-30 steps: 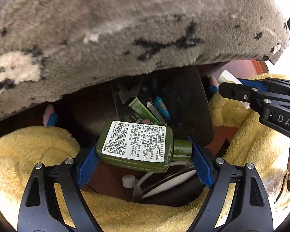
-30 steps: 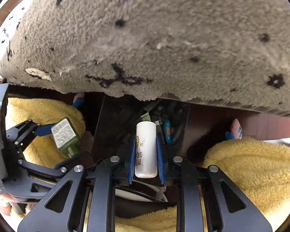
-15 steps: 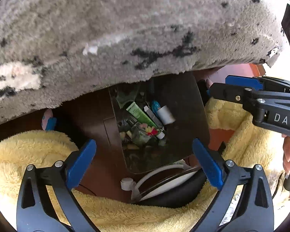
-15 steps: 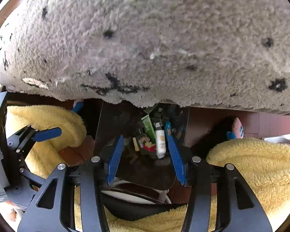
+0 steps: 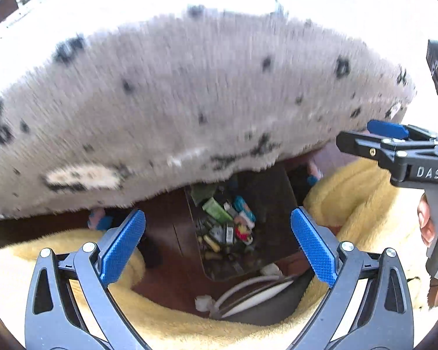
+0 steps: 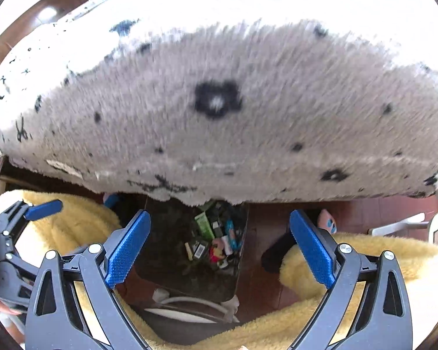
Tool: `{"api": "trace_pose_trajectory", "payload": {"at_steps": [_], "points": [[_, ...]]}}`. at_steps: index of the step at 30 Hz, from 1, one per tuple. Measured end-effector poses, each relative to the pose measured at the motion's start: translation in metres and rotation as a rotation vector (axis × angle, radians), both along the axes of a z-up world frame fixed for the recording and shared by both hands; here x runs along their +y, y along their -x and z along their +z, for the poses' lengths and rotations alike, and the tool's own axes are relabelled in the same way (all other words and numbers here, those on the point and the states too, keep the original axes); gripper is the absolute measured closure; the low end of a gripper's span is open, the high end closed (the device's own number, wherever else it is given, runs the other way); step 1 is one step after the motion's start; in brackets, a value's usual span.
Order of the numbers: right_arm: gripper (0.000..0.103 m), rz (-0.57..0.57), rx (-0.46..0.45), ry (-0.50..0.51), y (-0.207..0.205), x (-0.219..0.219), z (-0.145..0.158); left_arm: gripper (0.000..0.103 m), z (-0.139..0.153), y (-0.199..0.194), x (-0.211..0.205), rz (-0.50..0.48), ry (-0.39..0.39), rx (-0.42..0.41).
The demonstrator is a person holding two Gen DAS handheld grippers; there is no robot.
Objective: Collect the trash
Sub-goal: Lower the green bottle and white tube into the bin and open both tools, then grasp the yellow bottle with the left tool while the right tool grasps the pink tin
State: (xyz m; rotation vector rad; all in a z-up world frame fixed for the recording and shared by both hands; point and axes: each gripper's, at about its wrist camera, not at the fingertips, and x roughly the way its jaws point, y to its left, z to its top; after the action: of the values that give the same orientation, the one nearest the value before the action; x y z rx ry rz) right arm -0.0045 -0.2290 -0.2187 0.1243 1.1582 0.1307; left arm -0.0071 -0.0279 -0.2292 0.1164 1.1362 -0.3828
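Note:
A dark bin point(image 5: 273, 192) stands on the floor under both grippers, its far side hidden by a grey blanket. Several bits of trash lie in it: a green tube point(image 5: 217, 210), a small labelled bottle point(image 6: 200, 249) and a white bottle point(image 6: 226, 243). My left gripper point(image 5: 216, 213) hangs above the bin, open and empty. My right gripper point(image 6: 219, 214) hovers over the same bin point(image 6: 166, 233); its jaws are opening and nothing is between them. The right gripper's black body point(image 5: 408, 157) shows at the right edge of the left wrist view.
A grey spotted fluffy blanket point(image 5: 189, 102) overhangs the bin's far side. Yellow fluffy fabric point(image 5: 365, 198) lies on both sides and in front. A white cable and a dark round thing point(image 5: 248, 291) sit just before the bin. A pink toy point(image 6: 327, 223) lies on the red-brown floor point(image 6: 365, 213).
The left gripper let go of the green bottle and the right one let go of the white bottle; both now lie in the bin. Both grippers opened wide and rose.

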Motion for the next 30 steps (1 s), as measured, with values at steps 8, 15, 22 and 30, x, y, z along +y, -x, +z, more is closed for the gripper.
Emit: {"api": "trace_pose_trajectory", "payload": {"at_steps": [8,15,22,30], "points": [[0.006,-0.009,-0.14,0.015,-0.013,-0.015,0.052,0.008,0.056,-0.016,0.009,0.031,-0.025,-0.155],[0.006,-0.027,-0.216,0.051,-0.053,-0.024,0.087,0.008,0.084,-0.065,0.018,0.063,-0.063,-0.227],[0.006,-0.016,-0.242,0.093,-0.114,-0.032,0.102,0.008,0.095,-0.118,0.025,0.075,-0.086,-0.25],[0.008,-0.005,-0.222,0.138,-0.187,-0.029,0.091,0.008,0.093,-0.173,0.023,0.085,-0.09,-0.247]]}}
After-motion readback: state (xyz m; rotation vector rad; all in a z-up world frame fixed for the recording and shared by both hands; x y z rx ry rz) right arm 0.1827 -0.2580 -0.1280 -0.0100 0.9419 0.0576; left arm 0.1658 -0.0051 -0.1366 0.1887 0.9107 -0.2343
